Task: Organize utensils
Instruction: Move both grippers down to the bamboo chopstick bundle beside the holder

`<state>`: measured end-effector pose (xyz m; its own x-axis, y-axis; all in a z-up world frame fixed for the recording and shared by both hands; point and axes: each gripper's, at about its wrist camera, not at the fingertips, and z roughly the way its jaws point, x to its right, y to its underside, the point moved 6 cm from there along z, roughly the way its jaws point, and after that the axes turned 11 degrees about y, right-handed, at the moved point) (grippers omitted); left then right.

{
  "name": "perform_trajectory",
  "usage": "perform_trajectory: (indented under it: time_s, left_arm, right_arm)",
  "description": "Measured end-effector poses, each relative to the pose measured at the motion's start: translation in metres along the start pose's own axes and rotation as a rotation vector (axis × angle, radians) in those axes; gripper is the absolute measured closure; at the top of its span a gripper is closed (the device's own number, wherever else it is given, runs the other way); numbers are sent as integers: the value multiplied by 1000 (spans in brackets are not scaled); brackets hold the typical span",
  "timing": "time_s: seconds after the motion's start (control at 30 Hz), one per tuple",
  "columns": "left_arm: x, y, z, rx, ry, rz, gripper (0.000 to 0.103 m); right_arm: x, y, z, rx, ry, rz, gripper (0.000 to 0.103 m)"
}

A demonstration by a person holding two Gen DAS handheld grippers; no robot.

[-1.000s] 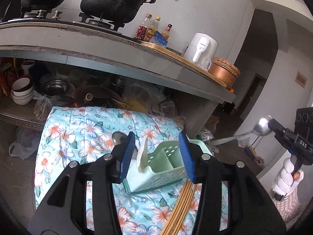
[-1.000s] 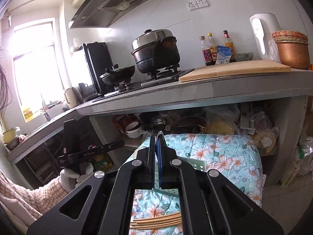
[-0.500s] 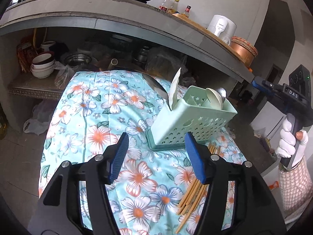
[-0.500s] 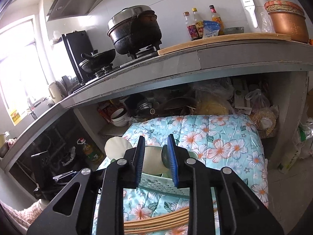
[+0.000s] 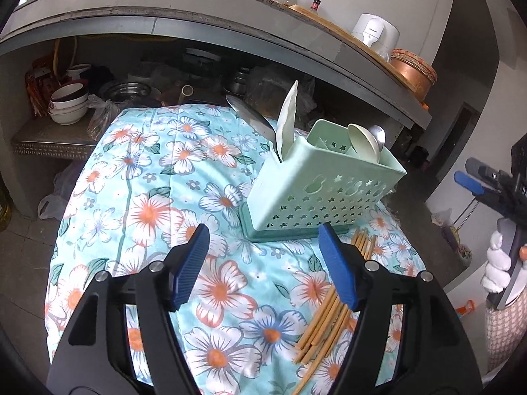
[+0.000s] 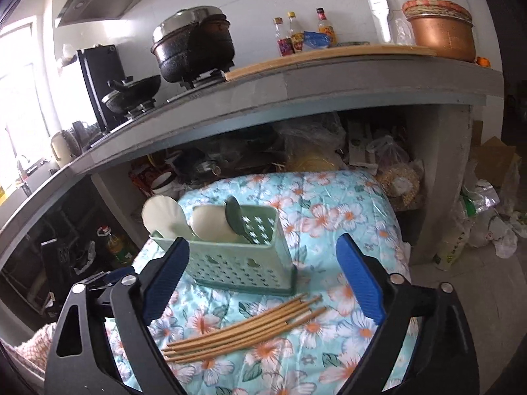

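A pale green utensil holder stands at the centre of the right wrist view, on a tabletop covered with a blue floral cloth. It already carries part of the load: a white rice paddle at its left end, a white soup spoon beside it and a metal spoon leaning against that. In the left wrist view the paddle stands on edge at the holder's near corner, with a metal blade-like utensil slanting up behind it; which compartment that one sits in cannot be told.

A bundle of bamboo chopsticks lies loose on the cloth just in front of the holder, apart from it, in the lower middle of the frame. Judged from this, the spoons are sorted and the chopsticks are what is left.

The right hand-held gripper hangs above the chopsticks with its jaws opening wide and nothing clamped between them. The left hand-held gripper fills the lower part of its own frame, jaws also opening and empty, the chopsticks running under its right finger. At the right edge of that frame a white-gloved hand holds the other tool. Behind, a grey kitchen counter bears black pots, sauce bottles and a copper bowl.
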<state>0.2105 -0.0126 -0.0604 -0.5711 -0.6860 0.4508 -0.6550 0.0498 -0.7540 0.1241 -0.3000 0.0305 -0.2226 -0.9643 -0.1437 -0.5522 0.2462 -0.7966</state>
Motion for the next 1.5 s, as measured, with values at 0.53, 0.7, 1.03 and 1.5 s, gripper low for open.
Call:
perform_trajectory:
  time_s: [0.53,0.7,1.03,1.5]
  left_arm:
    - [-14,43,41,-185,37,-114,25]
    - [-24,55,51,-203,35,-154,19]
    - [-29,60,51,-188,70,-168,18]
    - [-31,59,55,-193,80,-208,14]
  right_arm:
    - [-4,172,71,-384,274,-116,6]
    - [-4,175,70,-381,271,-115,6]
    - [-2,176,63,-339,224,-93,6]
    - [-48,152,57,-391,-251,102,9]
